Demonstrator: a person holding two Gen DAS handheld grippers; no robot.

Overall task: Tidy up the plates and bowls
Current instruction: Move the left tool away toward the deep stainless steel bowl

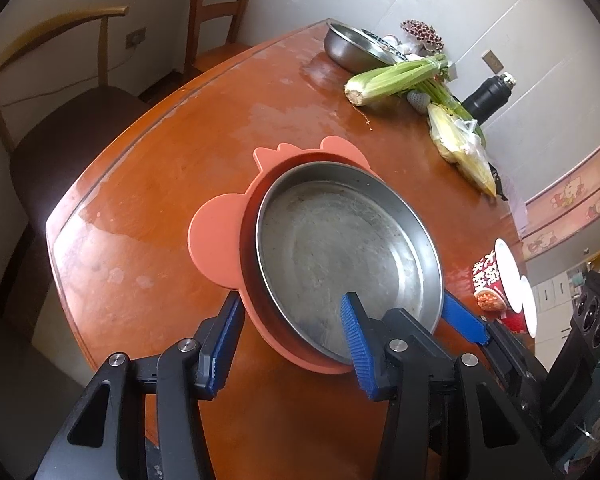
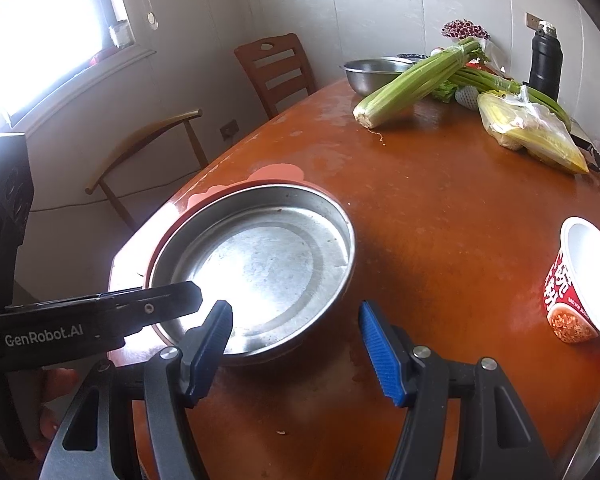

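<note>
I note steel plate [image 1: 348,248] nested in pink dish [image 1: 216,236] on surface [image 1: 160,184]. Left gripper [image 1: 290,340] straddles near rims, part-open, gripping nothing. Right gripper [image 2: 296,348] part-open, empty. Only right view shows window [image 2: 48,28].

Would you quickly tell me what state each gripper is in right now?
Left gripper: open, jaws straddling the near rims of the metal plate and pink plate.
Right gripper: open, holding nothing.

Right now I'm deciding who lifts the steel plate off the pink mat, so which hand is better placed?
Left, probably. The left gripper already straddles the steel plate's near rim, one finger inside. The right gripper hangs open beside it, over bare table.
</note>
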